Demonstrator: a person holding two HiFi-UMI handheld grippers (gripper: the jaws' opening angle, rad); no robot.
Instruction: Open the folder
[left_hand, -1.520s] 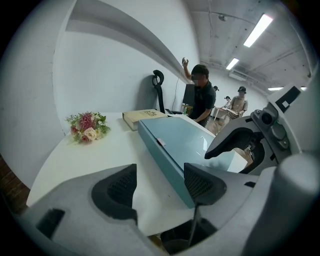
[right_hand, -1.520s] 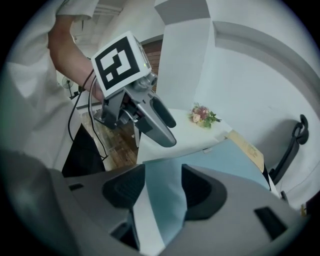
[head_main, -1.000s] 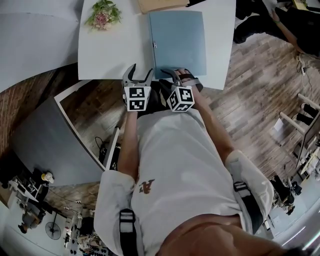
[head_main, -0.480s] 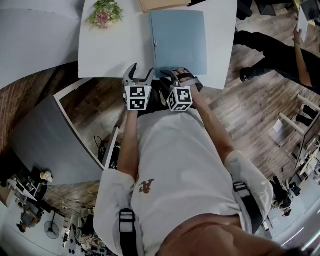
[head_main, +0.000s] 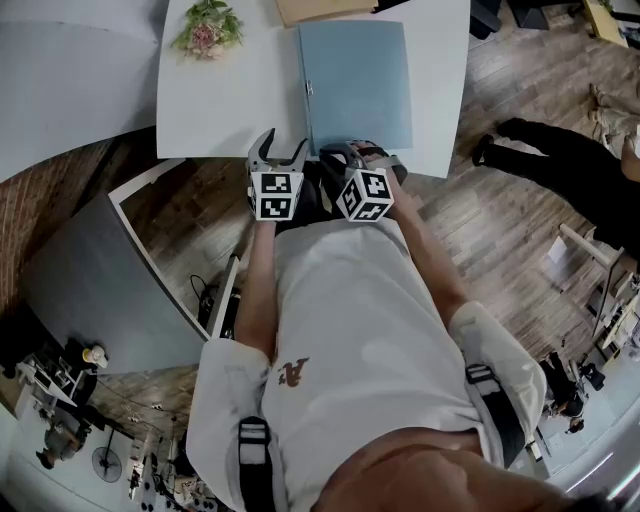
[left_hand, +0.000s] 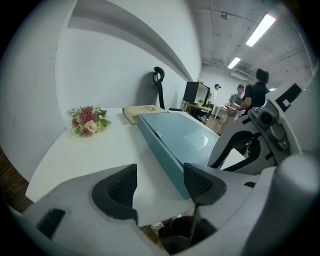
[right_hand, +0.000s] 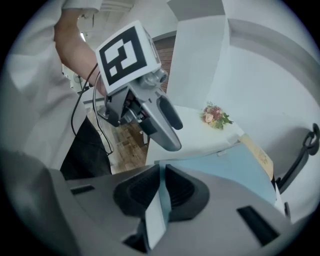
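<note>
Both jaws of my right tongs (right_hand: 161, 192) have just been closing, and now they stand nearly together, pinching a thin pale sheet. I take it for the front lip of the cover of the pale blue folder (head_main: 355, 85). The folder lies flat and closed on the white desk (head_main: 220, 110), its near short edge right at the desk's front edge, where I stand. With that lip held, I judge the grip is made and the lift of the cover is what remains; nothing is raised yet.

My left tongs (left_hand: 160, 185) hang wide open and empty, at the desk's edge just beside the folder's near left corner. Only bare desk shows between the jaws.

Farther back on the desk, a small bunch of flowers (head_main: 207, 30) sits well left of the folder, and what looks like a brown book (head_main: 320, 10) lies just behind it. Curved white walls stand beyond the desk and to its left. Wood flooring (head_main: 500, 200) runs off to my right, where a person in black (head_main: 570, 160) is partly in view.
</note>
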